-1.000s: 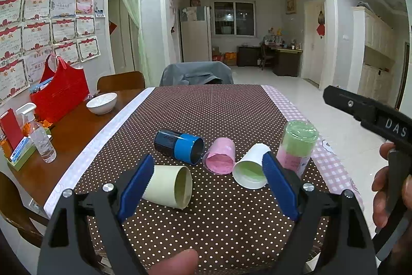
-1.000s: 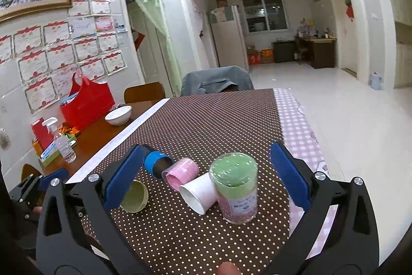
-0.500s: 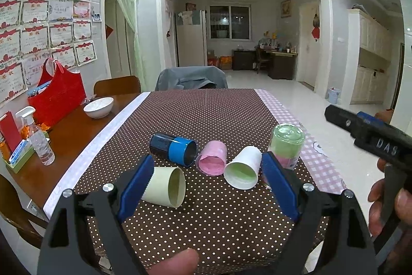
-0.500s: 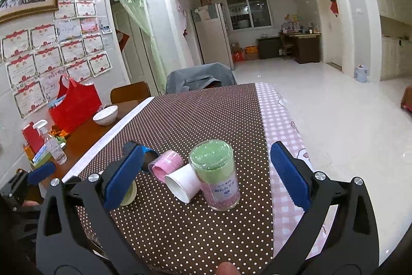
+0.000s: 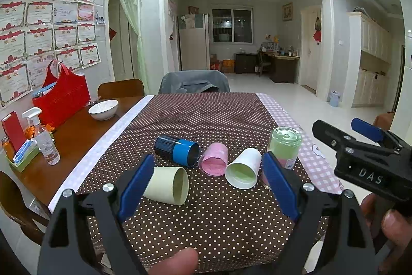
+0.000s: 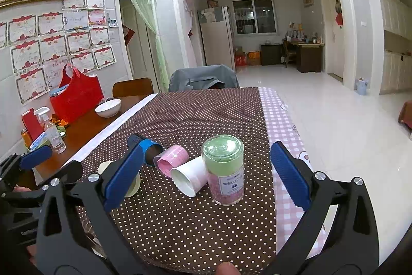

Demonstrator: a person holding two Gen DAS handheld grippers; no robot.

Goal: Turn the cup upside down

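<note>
Several cups lie on their sides on the dotted brown tablecloth [image 5: 211, 120]: a cream cup [image 5: 167, 184], a blue and black cup [image 5: 177, 150], a pink cup [image 5: 213, 159] and a white cup [image 5: 243, 168]. A clear cup with a green top [image 5: 284, 146] stands upside down at the right. My left gripper [image 5: 206, 187] is open and empty above the near table edge, short of the cups. My right gripper [image 6: 206, 174] is open and empty, and the upside-down cup [image 6: 225, 168] and white cup [image 6: 189, 178] show between its fingers. The right gripper shows in the left view [image 5: 365, 153].
A white bowl [image 5: 103, 108], a red bag [image 5: 61, 97] and a spray bottle [image 5: 45, 139] stand on the bare wood at the left. A pink checked cloth [image 6: 280, 120] covers the table's right edge. A grey draped chair [image 5: 194, 83] is at the far end.
Both grippers have pulled back from the cups and risen slightly. The right gripper has shifted right, so the upside-down cup sits nearer its centre. The cups have not moved.
</note>
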